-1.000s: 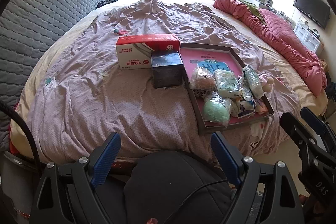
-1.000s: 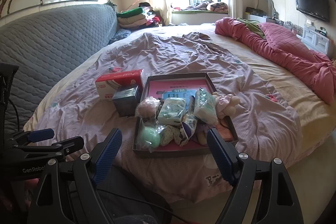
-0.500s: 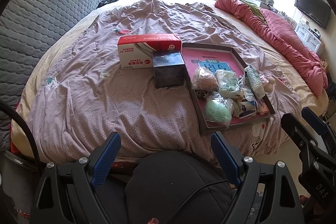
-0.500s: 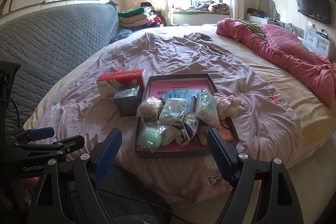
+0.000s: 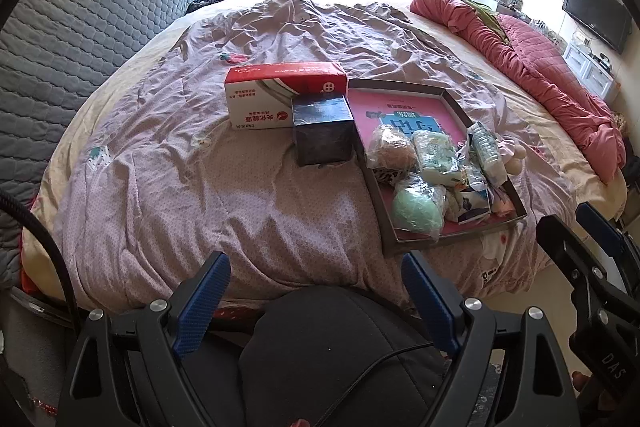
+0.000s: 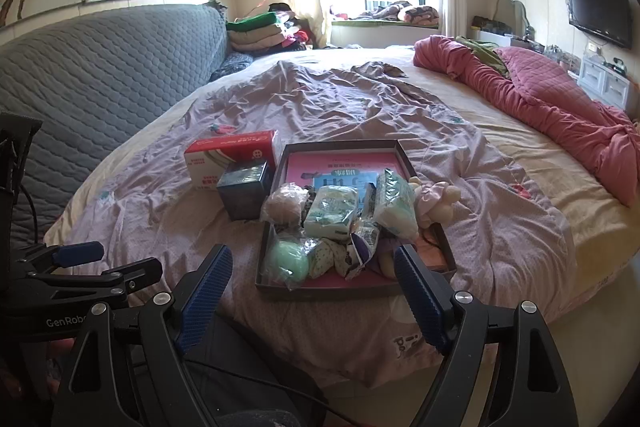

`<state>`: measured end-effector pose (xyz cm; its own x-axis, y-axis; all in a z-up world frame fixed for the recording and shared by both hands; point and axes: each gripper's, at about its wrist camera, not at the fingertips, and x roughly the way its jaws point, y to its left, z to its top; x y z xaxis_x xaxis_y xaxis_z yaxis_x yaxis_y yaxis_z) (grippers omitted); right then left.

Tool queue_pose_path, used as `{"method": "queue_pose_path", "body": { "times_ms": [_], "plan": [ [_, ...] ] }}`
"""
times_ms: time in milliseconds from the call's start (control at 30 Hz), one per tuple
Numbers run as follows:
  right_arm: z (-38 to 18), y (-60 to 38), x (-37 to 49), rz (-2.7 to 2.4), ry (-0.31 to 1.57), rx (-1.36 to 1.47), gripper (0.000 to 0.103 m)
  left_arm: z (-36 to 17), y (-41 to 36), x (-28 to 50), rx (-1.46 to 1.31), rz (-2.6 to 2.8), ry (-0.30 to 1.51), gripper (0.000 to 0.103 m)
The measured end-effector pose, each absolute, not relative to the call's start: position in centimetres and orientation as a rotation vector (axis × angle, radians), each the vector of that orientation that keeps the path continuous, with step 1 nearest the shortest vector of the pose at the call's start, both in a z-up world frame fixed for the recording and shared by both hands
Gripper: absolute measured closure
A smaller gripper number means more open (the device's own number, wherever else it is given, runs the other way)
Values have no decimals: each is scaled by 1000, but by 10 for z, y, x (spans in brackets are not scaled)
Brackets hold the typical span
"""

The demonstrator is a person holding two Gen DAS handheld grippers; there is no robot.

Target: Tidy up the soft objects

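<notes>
My left gripper [image 5: 316, 291] and right gripper [image 6: 314, 283] both have jaws wide apart, holding nothing. The soft bagged toys [image 6: 332, 207] sit piled in the flat dark cardboard tray [image 6: 344, 293] on the purple blanket [image 5: 200, 195], beside a small black box [image 5: 322, 129].

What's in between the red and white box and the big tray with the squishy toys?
A dark cube-shaped box sits between the red and white box and the tray, seen best in the left wrist view.

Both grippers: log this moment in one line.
left gripper: open, empty | right gripper: open, empty | tray: soft packets piled inside, untouched
</notes>
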<state>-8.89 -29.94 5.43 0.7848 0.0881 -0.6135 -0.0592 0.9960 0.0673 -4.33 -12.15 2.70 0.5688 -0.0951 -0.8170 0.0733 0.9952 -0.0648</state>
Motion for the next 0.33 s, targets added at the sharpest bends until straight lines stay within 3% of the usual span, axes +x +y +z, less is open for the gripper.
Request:
{"method": "queue_pose_path", "body": {
  "times_ms": [333],
  "plan": [
    [47,-304,-83,85,678,62,19,21,-118,-39,-30,-94,961,16]
  ]
}}
